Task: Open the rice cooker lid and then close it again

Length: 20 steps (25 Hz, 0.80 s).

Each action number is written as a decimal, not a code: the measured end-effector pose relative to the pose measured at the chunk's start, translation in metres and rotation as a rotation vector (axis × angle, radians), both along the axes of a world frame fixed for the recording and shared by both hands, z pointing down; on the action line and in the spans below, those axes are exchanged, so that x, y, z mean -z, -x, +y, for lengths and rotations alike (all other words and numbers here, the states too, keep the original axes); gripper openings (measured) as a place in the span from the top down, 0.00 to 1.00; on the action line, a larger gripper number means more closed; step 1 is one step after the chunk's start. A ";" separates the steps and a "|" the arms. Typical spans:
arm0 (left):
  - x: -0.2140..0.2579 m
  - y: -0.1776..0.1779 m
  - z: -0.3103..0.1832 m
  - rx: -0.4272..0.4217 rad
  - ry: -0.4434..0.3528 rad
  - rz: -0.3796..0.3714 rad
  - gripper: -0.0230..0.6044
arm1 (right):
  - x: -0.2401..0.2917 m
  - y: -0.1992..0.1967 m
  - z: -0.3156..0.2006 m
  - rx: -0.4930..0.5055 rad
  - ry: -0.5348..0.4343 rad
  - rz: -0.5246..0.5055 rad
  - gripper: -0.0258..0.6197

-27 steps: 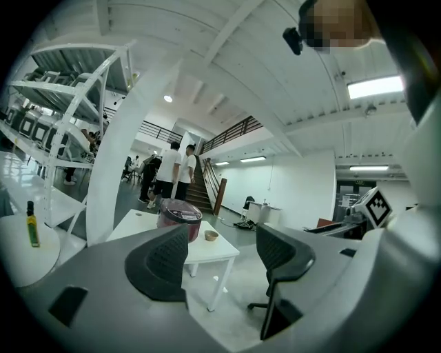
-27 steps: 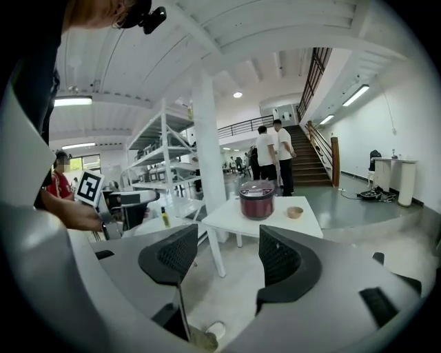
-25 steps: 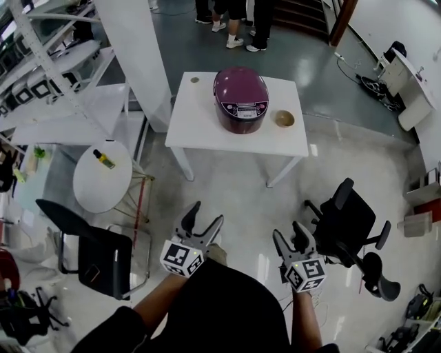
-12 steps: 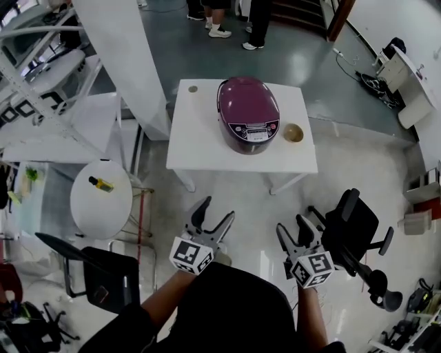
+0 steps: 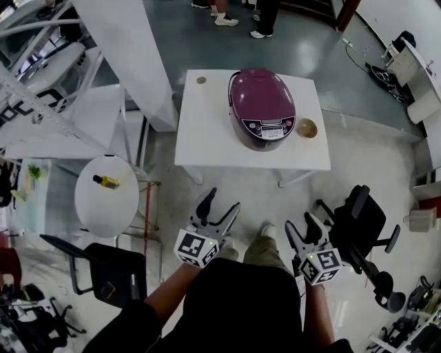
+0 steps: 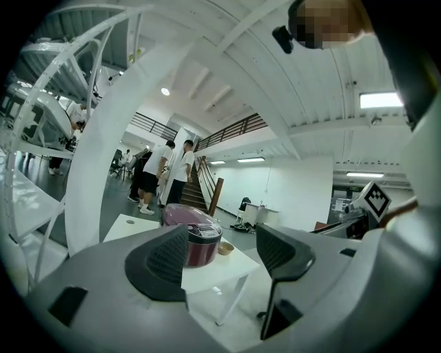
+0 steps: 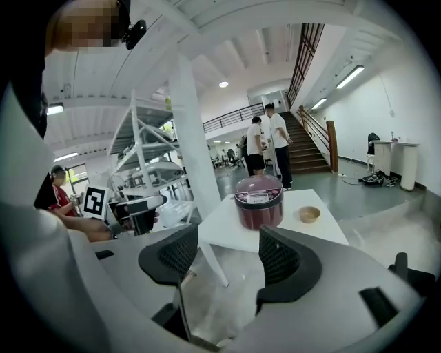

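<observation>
A purple rice cooker (image 5: 262, 107) with its lid down stands on a white square table (image 5: 207, 138), control panel facing me. It also shows in the left gripper view as the rice cooker (image 6: 200, 238) and in the right gripper view as the rice cooker (image 7: 259, 201). My left gripper (image 5: 222, 208) is open, held well short of the table over the floor. My right gripper (image 5: 304, 225) is open too, with nothing between its fingers, also far from the cooker.
A small wooden bowl (image 5: 306, 127) sits right of the cooker. A black office chair (image 5: 362, 224) stands close on my right, a black chair (image 5: 96, 265) and a round white side table (image 5: 103, 193) with a bottle (image 5: 107, 182) on my left. A white pillar (image 5: 131, 55) and people's legs (image 5: 265, 17) lie beyond.
The table and cooker have drawn nearer and shifted right in the head view as I walked forward. Both grippers stay open and empty.
</observation>
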<state>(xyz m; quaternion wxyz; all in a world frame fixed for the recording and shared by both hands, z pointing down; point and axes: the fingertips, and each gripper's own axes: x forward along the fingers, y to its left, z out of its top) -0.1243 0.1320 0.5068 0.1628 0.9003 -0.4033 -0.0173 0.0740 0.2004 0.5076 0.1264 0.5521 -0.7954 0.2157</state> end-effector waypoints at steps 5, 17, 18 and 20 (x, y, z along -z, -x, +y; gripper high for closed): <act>-0.012 0.004 -0.001 0.026 0.036 -0.015 0.50 | -0.010 0.012 -0.011 0.042 0.015 -0.033 0.58; -0.012 -0.012 -0.050 0.152 0.041 -0.036 0.50 | 0.008 -0.006 -0.111 0.165 -0.075 -0.071 0.58; -0.011 -0.017 -0.056 0.156 0.045 -0.035 0.51 | 0.009 -0.010 -0.120 0.166 -0.075 -0.077 0.58; -0.005 -0.030 -0.069 0.146 0.042 -0.046 0.50 | 0.011 -0.020 -0.134 0.172 -0.080 -0.088 0.58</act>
